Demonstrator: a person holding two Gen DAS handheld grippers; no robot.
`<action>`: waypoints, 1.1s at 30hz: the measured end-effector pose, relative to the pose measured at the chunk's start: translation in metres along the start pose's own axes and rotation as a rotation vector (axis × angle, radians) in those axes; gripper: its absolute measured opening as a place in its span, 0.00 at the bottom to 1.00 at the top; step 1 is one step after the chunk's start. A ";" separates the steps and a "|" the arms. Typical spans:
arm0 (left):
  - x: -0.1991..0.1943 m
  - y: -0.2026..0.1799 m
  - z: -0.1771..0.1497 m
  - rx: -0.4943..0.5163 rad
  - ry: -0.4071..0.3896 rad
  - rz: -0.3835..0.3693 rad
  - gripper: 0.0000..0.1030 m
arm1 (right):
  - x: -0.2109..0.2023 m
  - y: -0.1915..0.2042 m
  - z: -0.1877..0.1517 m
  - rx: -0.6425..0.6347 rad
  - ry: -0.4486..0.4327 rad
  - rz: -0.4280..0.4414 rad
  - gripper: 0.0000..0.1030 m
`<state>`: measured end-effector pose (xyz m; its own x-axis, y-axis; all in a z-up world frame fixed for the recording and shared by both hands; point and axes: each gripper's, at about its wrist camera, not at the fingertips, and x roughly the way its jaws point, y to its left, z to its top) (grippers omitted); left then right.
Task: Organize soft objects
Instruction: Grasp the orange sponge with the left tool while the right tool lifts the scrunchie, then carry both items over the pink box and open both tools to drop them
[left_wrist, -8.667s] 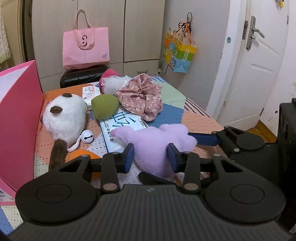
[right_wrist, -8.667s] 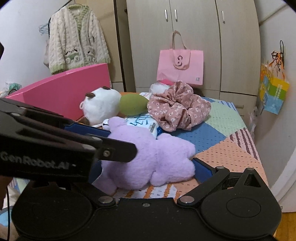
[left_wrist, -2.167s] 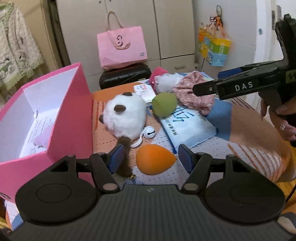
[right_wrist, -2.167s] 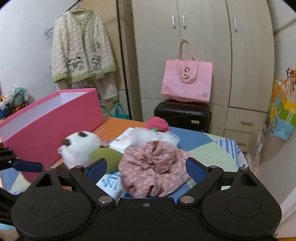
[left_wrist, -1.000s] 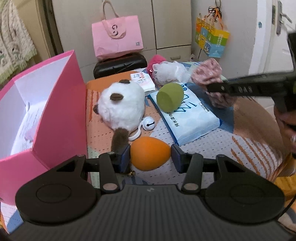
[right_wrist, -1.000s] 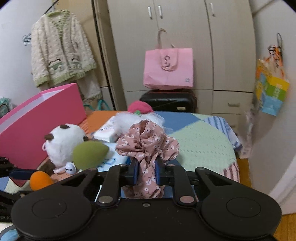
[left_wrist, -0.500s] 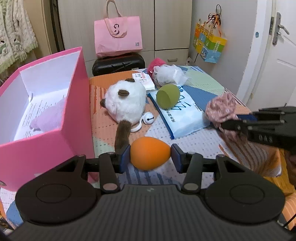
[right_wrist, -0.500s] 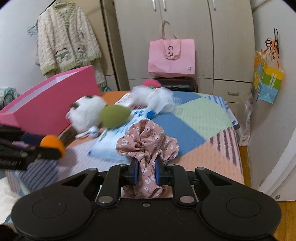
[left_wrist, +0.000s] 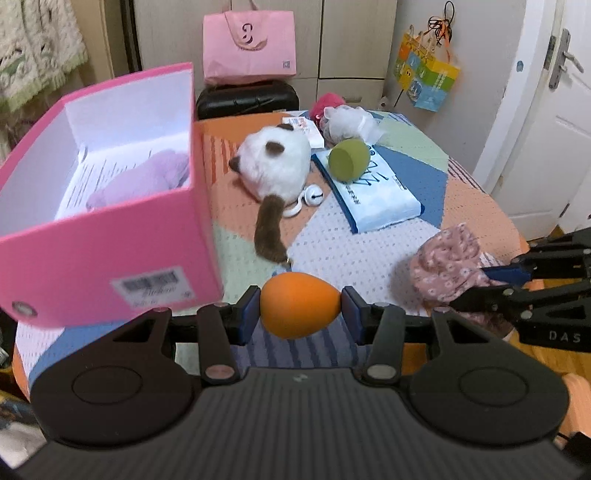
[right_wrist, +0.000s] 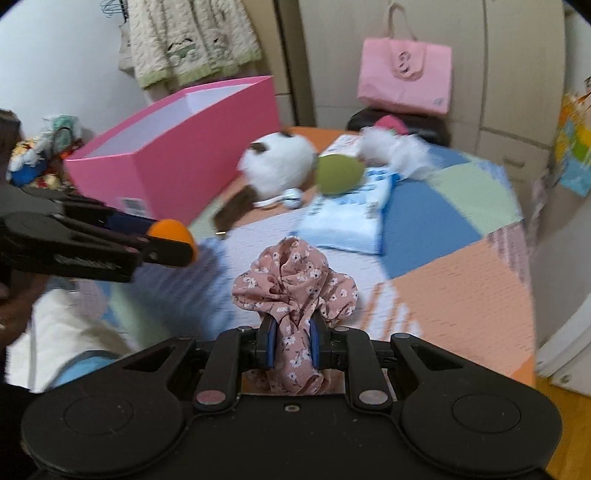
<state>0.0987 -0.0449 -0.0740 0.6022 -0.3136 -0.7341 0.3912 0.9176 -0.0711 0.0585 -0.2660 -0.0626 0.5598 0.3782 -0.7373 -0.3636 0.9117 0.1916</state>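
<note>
My left gripper (left_wrist: 300, 311) is shut on an orange egg-shaped sponge (left_wrist: 299, 310), held above the table's near edge, just right of the pink box (left_wrist: 110, 236). A purple plush (left_wrist: 144, 177) lies inside that box. My right gripper (right_wrist: 291, 345) is shut on a pink floral scrunchie (right_wrist: 295, 284), lifted over the near right part of the table; the same scrunchie (left_wrist: 443, 266) shows at the right in the left wrist view. On the table lie a white and brown plush (left_wrist: 277, 162), a green sponge (left_wrist: 349, 158) and a white mesh puff (left_wrist: 351, 122).
A blue tissue pack (left_wrist: 373, 192) lies under the green sponge on the patchwork tablecloth (left_wrist: 417, 173). A small white bell (left_wrist: 314, 194) sits by the plush. Behind the table stand a black case (left_wrist: 247, 98) and a pink tote bag (left_wrist: 249, 40). A white door (left_wrist: 554, 122) is at right.
Both grippers have drawn back toward the table's near edge with their loads. The pink box now fills more of the left wrist view, and the orange sponge is lifted off the cloth.
</note>
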 end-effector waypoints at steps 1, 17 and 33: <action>-0.003 0.003 -0.002 -0.011 0.008 -0.012 0.45 | 0.000 0.004 0.001 -0.002 0.008 0.014 0.21; -0.060 0.056 -0.005 -0.027 0.024 -0.082 0.45 | -0.003 0.072 0.052 -0.138 0.062 0.247 0.21; -0.099 0.099 0.045 0.049 -0.135 -0.024 0.45 | 0.014 0.108 0.126 -0.226 -0.044 0.384 0.21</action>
<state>0.1092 0.0654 0.0219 0.6792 -0.3681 -0.6350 0.4376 0.8976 -0.0523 0.1214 -0.1420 0.0294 0.3822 0.6931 -0.6112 -0.7020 0.6479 0.2958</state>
